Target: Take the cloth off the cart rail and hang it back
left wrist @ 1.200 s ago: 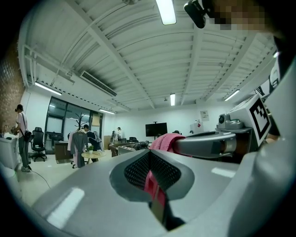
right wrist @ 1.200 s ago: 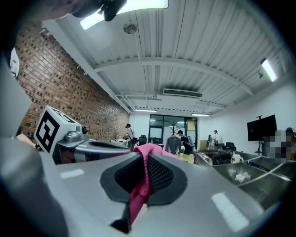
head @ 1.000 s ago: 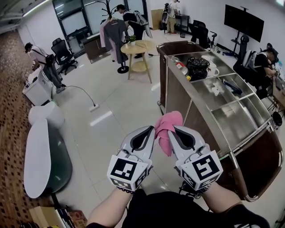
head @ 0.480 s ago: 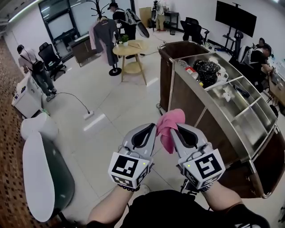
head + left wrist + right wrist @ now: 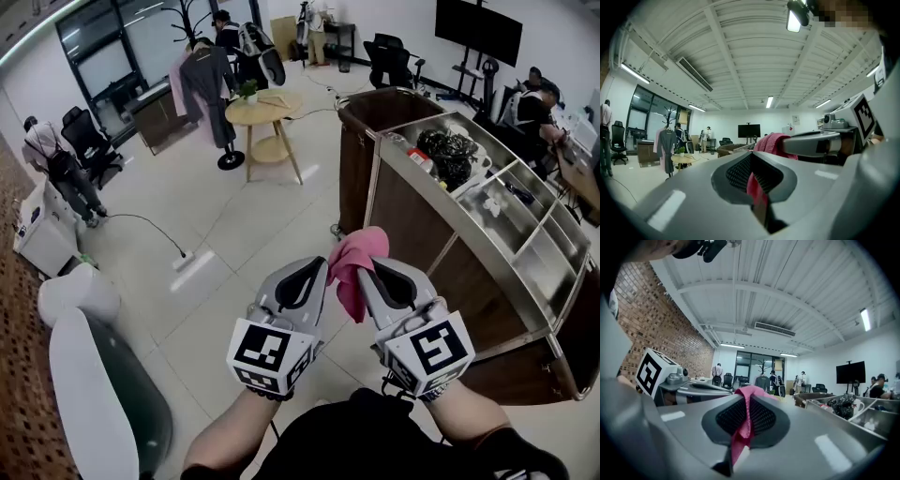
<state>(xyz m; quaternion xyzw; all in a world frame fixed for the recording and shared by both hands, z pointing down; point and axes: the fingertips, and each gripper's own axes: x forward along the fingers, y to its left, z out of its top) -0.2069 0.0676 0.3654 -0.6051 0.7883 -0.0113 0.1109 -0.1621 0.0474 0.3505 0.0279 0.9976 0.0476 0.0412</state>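
The pink cloth (image 5: 357, 255) is already off the cart (image 5: 424, 192) and held up beside its long side, not touching it, with the left gripper (image 5: 317, 274) and right gripper (image 5: 367, 272) both clamped on its folds, so hanging it back seems to be all that remains.

Left gripper (image 5: 317, 277) and right gripper (image 5: 370, 277) sit side by side, low centre. Cloth (image 5: 354, 258) is between them, caught in both sets of jaws. Cart (image 5: 403, 220) stands to the right, with a bag (image 5: 450, 153) on its top at the far end. Round table (image 5: 265, 108) stands behind and left of the cart, with the coat rack (image 5: 202, 80) beyond it.
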